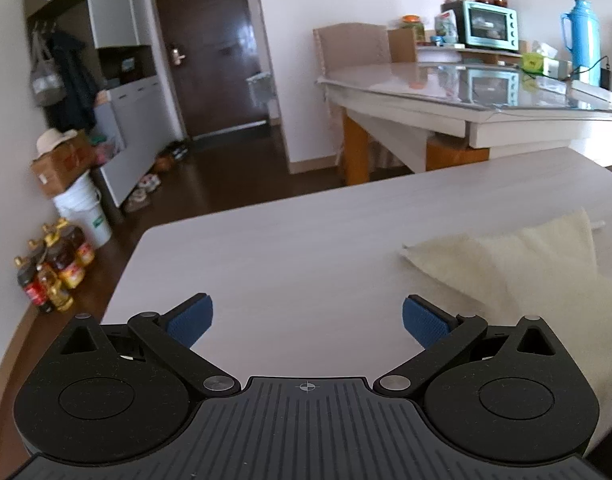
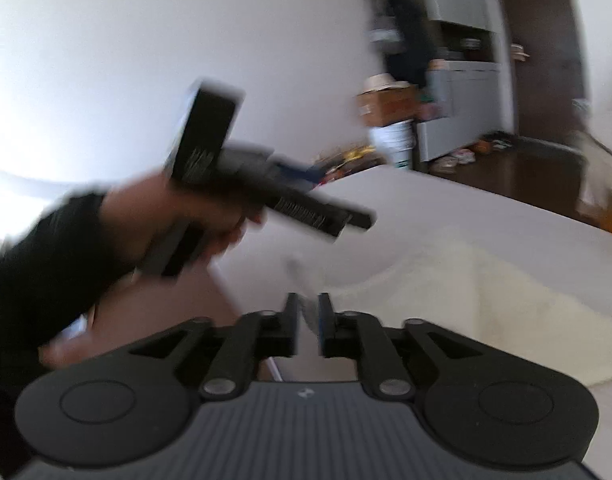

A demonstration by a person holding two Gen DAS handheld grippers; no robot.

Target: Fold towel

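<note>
both tools are black two-finger grippers with blue pads. left gripper [image 1: 308, 320] stands wide apart, nothing between its pads, hovering over bare pale wood-grain table top [image 1: 289, 248]. right gripper [image 2: 308, 322] is nearly closed; something pale and thin sits in the narrow gap between its fingers, which looks like a pinched edge or corner of the cream terry towel [image 2: 486, 300], though blur keeps me from being sure.

that towel lies on the table, partly rumpled, one layer seeming to lap over another. from the left wrist view it lies to the right of the open gripper, its pointed corner [image 1: 406, 249] nearest and clear of the pads. in the right wrist view the person's left hand [image 2: 209, 220], in a dark sleeve, carries its gripper above the table's near-left edge, well away from the cloth.

my reading: a fold is under way with only one corner secured. to do it well, the free left tool should drop low onto the matching corner on its side, pads straddling the hem, and close fully before any lift. then both corners should rise together, level, kept taut enough that the cloth does not sag, and land edge on edge. lifting from one corner alone would likely drag the towel askew.
</note>
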